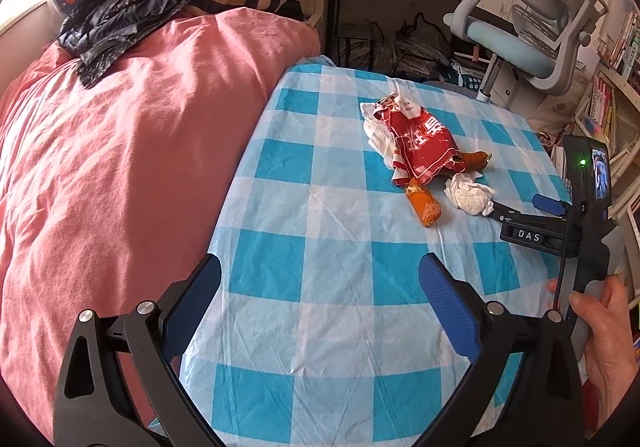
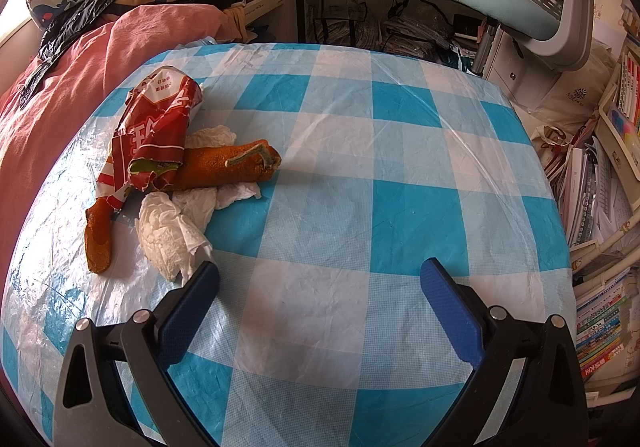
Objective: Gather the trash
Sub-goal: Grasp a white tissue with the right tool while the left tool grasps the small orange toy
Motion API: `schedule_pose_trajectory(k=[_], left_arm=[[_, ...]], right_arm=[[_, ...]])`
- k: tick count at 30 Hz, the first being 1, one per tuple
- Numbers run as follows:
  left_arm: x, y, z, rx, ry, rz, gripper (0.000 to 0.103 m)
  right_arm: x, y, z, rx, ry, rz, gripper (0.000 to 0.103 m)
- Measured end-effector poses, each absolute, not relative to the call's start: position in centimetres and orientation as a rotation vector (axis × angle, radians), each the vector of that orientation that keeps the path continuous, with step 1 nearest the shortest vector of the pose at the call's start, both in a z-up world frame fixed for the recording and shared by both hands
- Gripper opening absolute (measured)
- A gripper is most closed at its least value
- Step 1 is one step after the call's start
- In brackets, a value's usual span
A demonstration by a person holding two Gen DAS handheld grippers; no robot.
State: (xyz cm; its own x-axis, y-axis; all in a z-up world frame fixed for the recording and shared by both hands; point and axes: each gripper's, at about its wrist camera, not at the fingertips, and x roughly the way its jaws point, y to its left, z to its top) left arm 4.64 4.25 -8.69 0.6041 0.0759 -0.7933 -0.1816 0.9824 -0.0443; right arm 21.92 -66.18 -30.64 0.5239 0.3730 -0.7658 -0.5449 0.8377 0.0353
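Two grippers in view, both with jaws spread apart and nothing between them: left gripper (image 1: 320,303) over the near edge of the cloth, right gripper (image 2: 320,299) with its left fingertip just beside a crumpled white tissue (image 2: 172,235). Trash sits in one small heap on the checked tablecloth (image 2: 400,207), a thin, glossy, creased plastic sheet in blue and white squares. Heap contents: a torn red foil-like snack wrapper (image 2: 156,135), crinkled and partly folded open; two orange, rough-skinned vegetable pieces, a long one (image 2: 224,167) with a dried stem lying under the wrapper, and a shorter piece (image 2: 98,239) poking out at the wrapper's lower end; more white tissue touching both. Left of the cloth, a soft pink quilt (image 1: 120,167) with a shiny black plastic bag (image 1: 116,23) lying on it. Behind: a grey and pale blue desk chair (image 1: 532,27), drawers, bags under the desk, shelves of books (image 2: 600,319) at right. A hand (image 1: 608,335) grips the right tool's handle
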Motion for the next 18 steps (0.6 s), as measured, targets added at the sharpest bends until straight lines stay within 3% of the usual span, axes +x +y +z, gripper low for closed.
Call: schedule_pose_trajectory(k=[6,12,18], left_arm=[[7.4,3.1,-9.8,-0.121,0.925,0.111,0.095],[10.4,1.8,-10.7,-0.175,0.918,0.057,0.095],[13.3,-1.2,-12.3,-0.12,0.95,0.02,0.079]], right_arm=[[21.2,-67.0,-30.4,-0.25,0.916,0.594,0.096],[21.4,-68.5,-28.9,-0.161,0.84,0.632,0.096],[22.1,-69.1,-28.4,-0.089,0.811,0.651,0.096]])
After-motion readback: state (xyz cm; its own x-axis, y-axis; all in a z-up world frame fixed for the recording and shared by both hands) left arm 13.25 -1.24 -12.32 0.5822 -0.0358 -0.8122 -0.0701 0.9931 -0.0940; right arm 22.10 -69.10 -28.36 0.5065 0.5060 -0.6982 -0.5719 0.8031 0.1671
